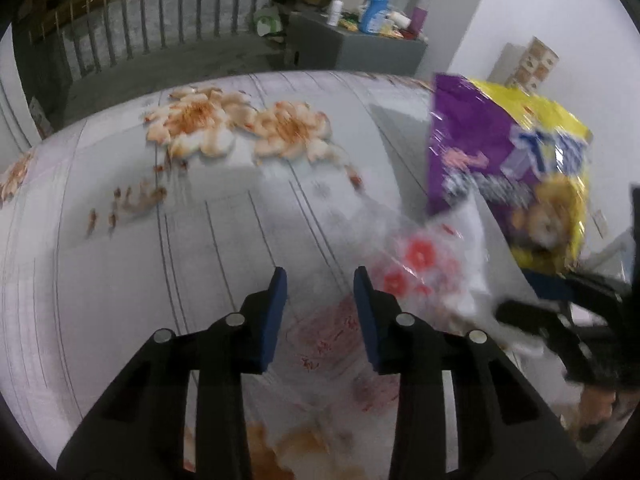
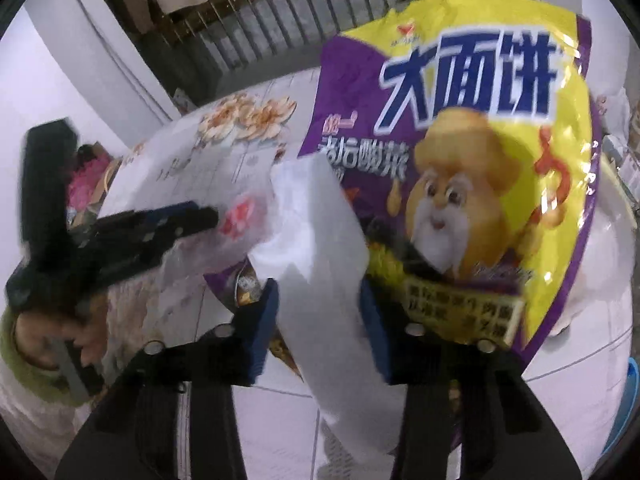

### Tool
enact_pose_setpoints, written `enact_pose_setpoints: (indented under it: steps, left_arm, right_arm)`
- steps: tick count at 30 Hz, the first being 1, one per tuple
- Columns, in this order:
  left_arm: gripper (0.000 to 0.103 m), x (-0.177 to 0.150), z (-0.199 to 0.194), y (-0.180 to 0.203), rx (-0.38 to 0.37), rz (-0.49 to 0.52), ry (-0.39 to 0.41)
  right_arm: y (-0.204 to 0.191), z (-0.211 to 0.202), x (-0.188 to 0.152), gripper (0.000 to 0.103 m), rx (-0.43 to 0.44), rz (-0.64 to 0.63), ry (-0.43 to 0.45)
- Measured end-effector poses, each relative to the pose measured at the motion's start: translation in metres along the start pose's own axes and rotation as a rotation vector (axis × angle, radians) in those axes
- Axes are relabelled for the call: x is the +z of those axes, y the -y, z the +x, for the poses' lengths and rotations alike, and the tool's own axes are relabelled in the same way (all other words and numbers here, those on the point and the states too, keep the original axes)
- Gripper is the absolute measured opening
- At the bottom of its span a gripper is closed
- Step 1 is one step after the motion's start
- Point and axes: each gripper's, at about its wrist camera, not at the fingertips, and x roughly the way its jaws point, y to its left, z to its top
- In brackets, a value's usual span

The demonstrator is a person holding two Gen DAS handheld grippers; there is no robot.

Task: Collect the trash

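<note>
A purple and yellow noodle bag [image 2: 472,152] stands up in front of my right gripper [image 2: 320,304], whose blue pads press on white plastic wrapping [image 2: 320,256] bunched with the bag's lower edge. The same bag shows in the left wrist view [image 1: 508,160] at the right, above a clear wrapper with red flowers [image 1: 424,268]. My left gripper [image 1: 320,284] is open and empty over the table, just left of that wrapper. In the right wrist view the left gripper [image 2: 192,220] sits at the left, its fingertips against the flowered wrapper [image 2: 240,220].
The table wears a pale cloth with orange flower prints [image 1: 236,124]. A railing [image 1: 140,12] runs behind it. A grey cabinet [image 1: 360,48] with bottles and packets stands at the back right. White floor tiles [image 2: 560,392] lie below the right gripper.
</note>
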Motion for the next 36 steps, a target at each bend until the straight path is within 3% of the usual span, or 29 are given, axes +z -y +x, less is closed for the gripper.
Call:
enact_pose_setpoints:
  steps: [5, 11, 20, 25, 30, 36]
  left_arm:
    - [0.032, -0.039, -0.020, 0.020, -0.015, 0.028, 0.014]
    - [0.031, -0.078, -0.045, 0.027, -0.075, -0.023, 0.004]
    - [0.031, -0.131, -0.075, 0.040, -0.165, -0.102, 0.002]
    - [0.033, -0.137, -0.100, 0.042, -0.216, -0.105, 0.079]
    - [0.050, -0.142, -0.109, 0.062, -0.247, -0.042, 0.084]
    - [0.061, -0.145, -0.094, 0.079, -0.202, 0.013, 0.040]
  right_arm:
    - [-0.002, -0.004, -0.014, 0.029, -0.014, -0.026, 0.002]
    - [0.000, -0.017, -0.032, 0.015, -0.004, -0.030, -0.023]
    - [0.005, -0.045, -0.077, 0.009, 0.017, -0.019, -0.034]
    - [0.020, -0.058, -0.085, 0.006, 0.080, 0.065, -0.032]
    - [0.035, -0.064, -0.083, 0.006, 0.109, 0.122, -0.018]
    - [0.037, -0.061, -0.092, 0.006, 0.133, 0.145, -0.028]
